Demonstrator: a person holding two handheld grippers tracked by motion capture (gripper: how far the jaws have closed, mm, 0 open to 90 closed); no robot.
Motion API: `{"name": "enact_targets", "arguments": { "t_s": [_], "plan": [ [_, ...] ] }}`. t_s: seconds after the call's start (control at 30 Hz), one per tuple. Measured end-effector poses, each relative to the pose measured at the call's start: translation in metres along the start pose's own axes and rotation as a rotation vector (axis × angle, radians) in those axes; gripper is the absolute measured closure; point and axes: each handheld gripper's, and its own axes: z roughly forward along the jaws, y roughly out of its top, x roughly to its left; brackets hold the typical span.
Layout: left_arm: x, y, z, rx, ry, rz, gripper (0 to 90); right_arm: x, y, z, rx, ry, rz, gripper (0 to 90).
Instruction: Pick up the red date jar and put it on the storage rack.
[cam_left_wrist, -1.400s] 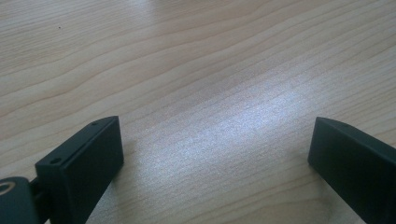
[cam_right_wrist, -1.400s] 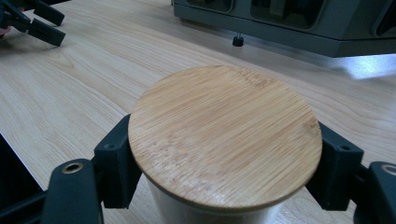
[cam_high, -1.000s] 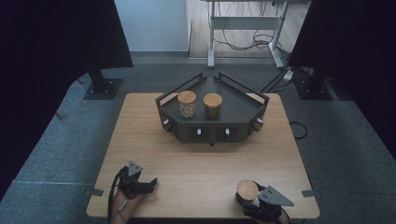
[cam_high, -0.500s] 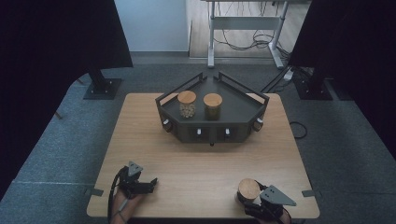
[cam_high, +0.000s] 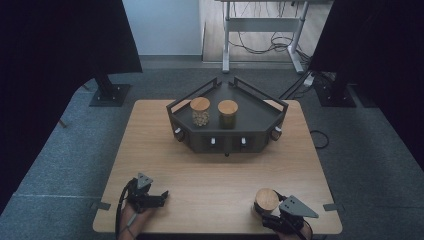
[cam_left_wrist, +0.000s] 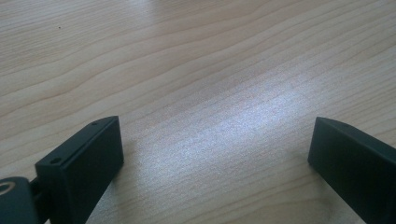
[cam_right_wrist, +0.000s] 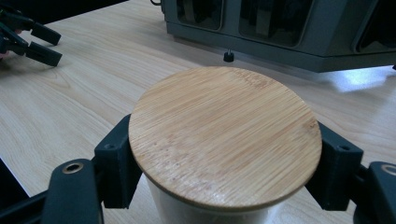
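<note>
Jar (cam_right_wrist: 224, 140) with a bamboo lid stands at the near right corner of the worktop (cam_high: 210, 170), pinched at its body just under the lid by my right hand-held gripper (cam_high: 267, 210). I judge it glass: stiff, smooth, breakable, moderately heavy if filled, though its contents are hidden. The grip belongs on the body, since the lid may lift off. Left hand-held gripper (cam_high: 159, 196) rests spread over bare wood at the near left, holding nothing. The near and right edges are close to the jar, so a slip there risks a fall. Ahead, a broad open stretch leads to the dark tray (cam_high: 260, 145), where two jars (cam_high: 200, 111) stand.
</note>
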Motion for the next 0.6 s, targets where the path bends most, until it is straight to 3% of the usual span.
{"name": "enact_targets", "arguments": {
  "t_s": [0.6],
  "plan": [
    [0.0, 0.0, 0.0, 0.0, 0.0, 0.0, 3.0, -0.0038, 0.007, 0.0046, 0.012, -0.013, 0.014, 24.9]
  ]
}}
